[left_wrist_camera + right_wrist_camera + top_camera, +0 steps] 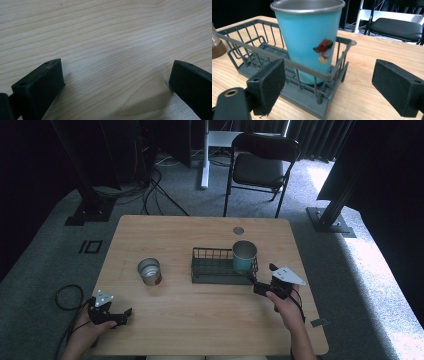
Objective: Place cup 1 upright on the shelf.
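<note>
A teal metal cup (244, 256) (308, 40) with a small sticker stands upright in the right end of a dark wire basket (212, 268) (249, 50) at the table's middle. My right gripper (261, 281) (328, 86) is open just off the basket's right end, jaws wide, nothing between them. A second metal cup (149, 271) with a brown base stands on the table left of the basket. My left gripper (124, 316) (116, 82) is open low over bare wood at the front left, holding nothing.
The wooden table (200, 320) has a round cable hole (238, 230) at its far edge. A black folding chair (260, 165) (397, 27) stands beyond the table. Dark stands and cables lie on the carpet to the left.
</note>
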{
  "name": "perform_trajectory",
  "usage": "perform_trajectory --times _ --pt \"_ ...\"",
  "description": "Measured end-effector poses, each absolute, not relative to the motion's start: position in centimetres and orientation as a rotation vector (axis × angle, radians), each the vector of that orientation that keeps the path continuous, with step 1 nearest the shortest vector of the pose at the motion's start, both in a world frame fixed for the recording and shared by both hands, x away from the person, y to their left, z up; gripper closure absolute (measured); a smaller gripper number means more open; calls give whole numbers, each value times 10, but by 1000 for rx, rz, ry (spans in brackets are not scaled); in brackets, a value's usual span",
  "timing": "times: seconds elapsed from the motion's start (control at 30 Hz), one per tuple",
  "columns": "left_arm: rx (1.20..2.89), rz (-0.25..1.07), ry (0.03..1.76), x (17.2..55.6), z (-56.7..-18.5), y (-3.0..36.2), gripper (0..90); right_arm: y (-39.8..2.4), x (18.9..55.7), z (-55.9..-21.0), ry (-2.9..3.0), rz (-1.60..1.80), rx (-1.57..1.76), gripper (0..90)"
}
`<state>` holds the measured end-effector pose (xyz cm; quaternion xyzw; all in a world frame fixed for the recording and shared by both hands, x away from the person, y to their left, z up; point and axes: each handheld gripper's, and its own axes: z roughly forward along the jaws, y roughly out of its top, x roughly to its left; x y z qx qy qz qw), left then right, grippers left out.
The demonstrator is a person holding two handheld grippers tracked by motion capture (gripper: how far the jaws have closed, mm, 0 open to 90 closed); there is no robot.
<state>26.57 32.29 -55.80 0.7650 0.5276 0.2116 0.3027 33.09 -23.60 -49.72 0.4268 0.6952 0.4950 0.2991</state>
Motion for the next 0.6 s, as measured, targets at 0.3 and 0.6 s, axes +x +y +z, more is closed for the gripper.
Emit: perform_trajectory --times 0.3,0.6 --pt "2027 561 1399 266 -558 323 3 -247 322 -508 1867 1303 1160 114" --pt "2031 561 1398 266 -558 323 3 -261 313 -521 1891 1290 1202 114"
